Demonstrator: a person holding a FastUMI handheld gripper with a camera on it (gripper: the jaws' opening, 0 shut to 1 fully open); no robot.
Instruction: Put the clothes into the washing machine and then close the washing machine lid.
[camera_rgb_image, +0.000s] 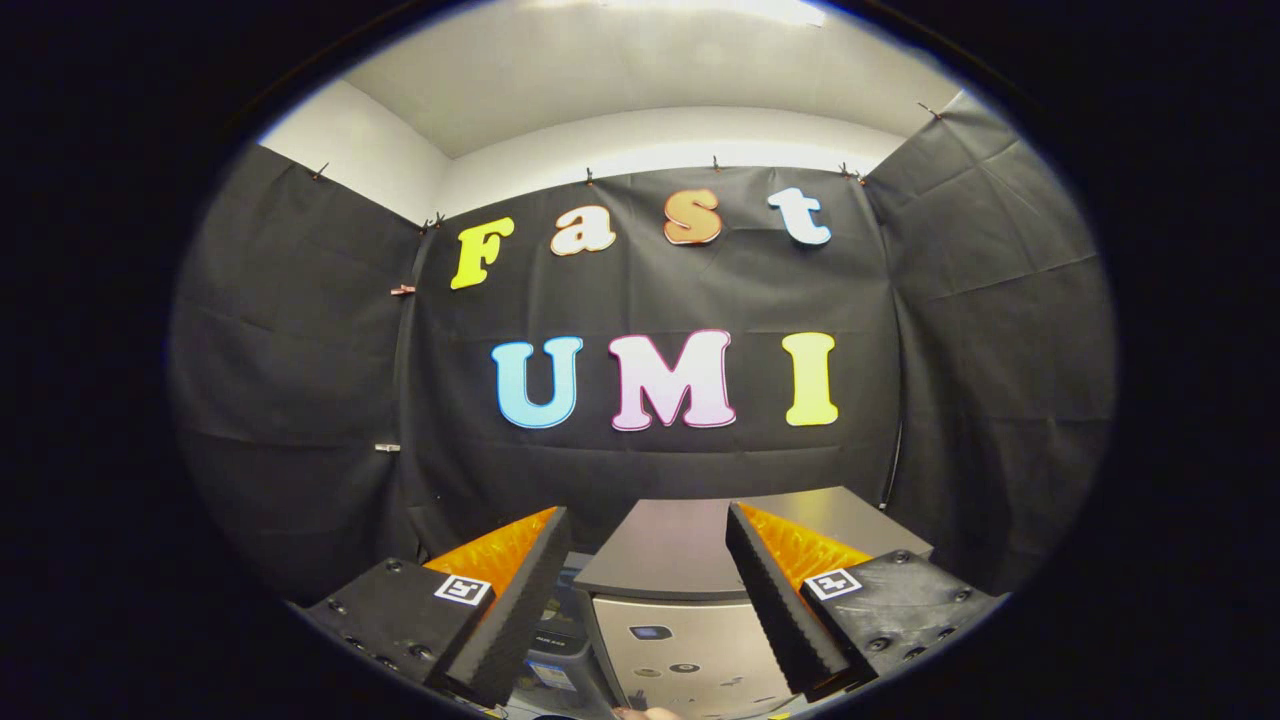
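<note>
My gripper (648, 560) is open, its two fingers spread wide with nothing between them. Below and just ahead of the fingers stands the washing machine (690, 650), a light grey box with a flat dark grey lid (670, 545) lying shut on top. Its front panel carries small markings. No clothes can be seen from here. The gripper is held high, level with the top of the machine and short of it.
Black cloth walls (300, 380) close the booth behind the machine and on both sides. A dark object with a label (555, 640) stands to the left of the machine, partly hidden by the left finger. A bit of a hand (645, 713) shows at the bottom.
</note>
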